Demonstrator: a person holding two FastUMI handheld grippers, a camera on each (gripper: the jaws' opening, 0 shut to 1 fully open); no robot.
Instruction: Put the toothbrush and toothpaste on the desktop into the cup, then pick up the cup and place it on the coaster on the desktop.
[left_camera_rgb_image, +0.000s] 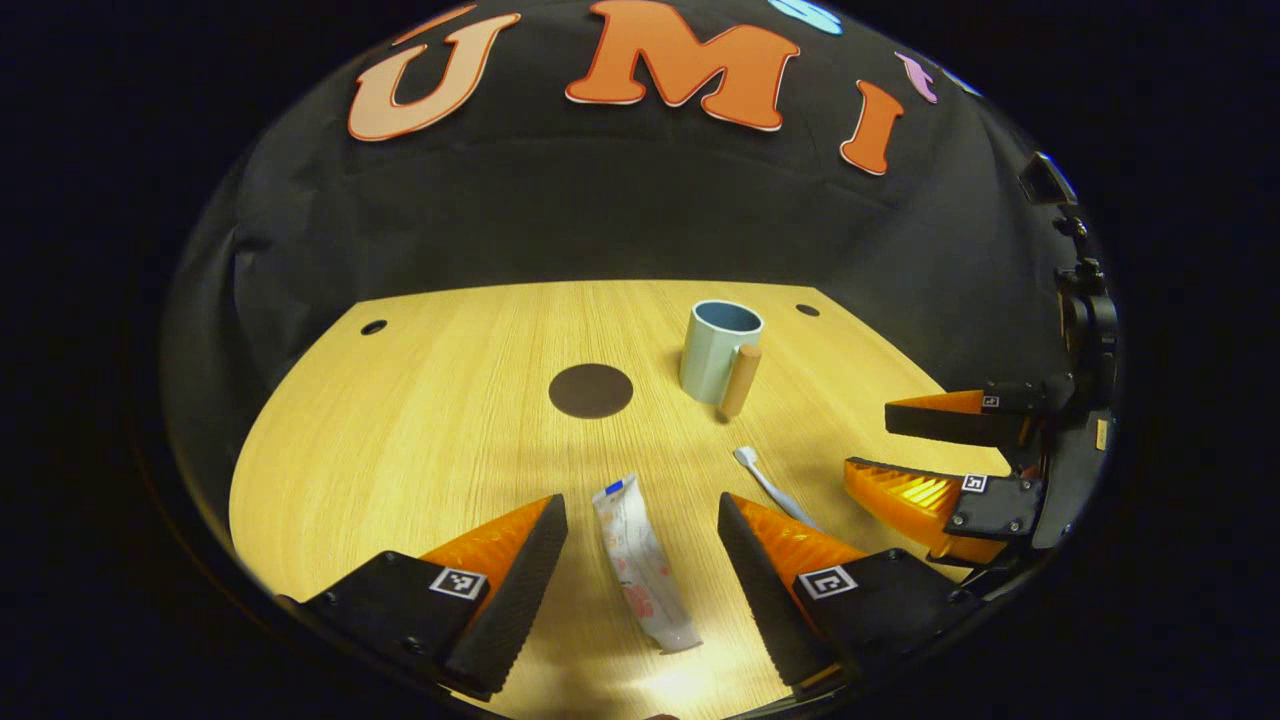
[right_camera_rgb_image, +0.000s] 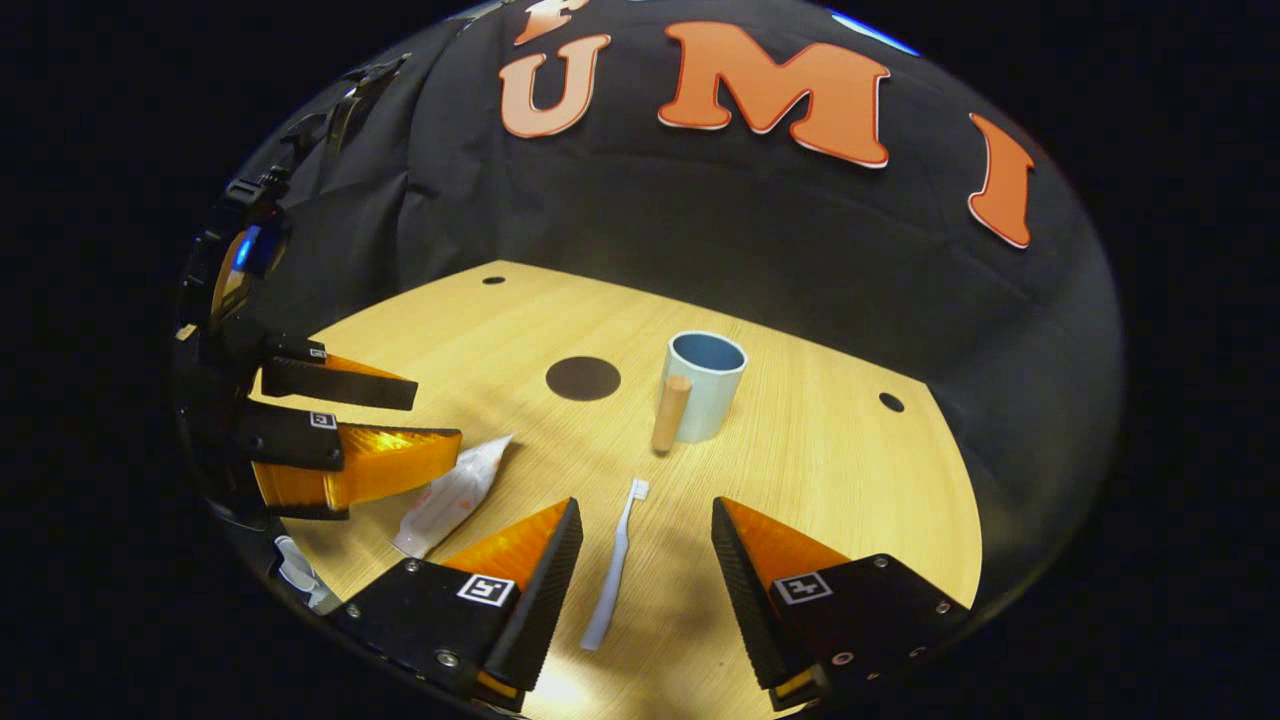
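Both grippers stand spread wide, gripping nothing. Seen in the left gripper view, the left gripper (left_camera_rgb_image: 640, 560) hangs over the toothpaste tube (left_camera_rgb_image: 642, 565), which lies flat on the wooden desktop (left_camera_rgb_image: 400, 450) between its two fingers, not touching either as far as I can tell. Seen in the right gripper view, the right gripper (right_camera_rgb_image: 645, 575) frames the toothbrush (right_camera_rgb_image: 612, 570) the same way, bristle end pointing toward the cup (right_camera_rgb_image: 705, 385).

That pale blue cup with its wooden handle (right_camera_rgb_image: 670, 412) stands upright, well beyond both items, with nothing inside that I can see. The dark round coaster (right_camera_rgb_image: 583, 378) lies near it, bare.

My reading: the first step, loading the cup, is only at the approach stage. Next, each gripper needs to drop lower and close across its item's narrow width, then lift and tip it into the cup's mouth.
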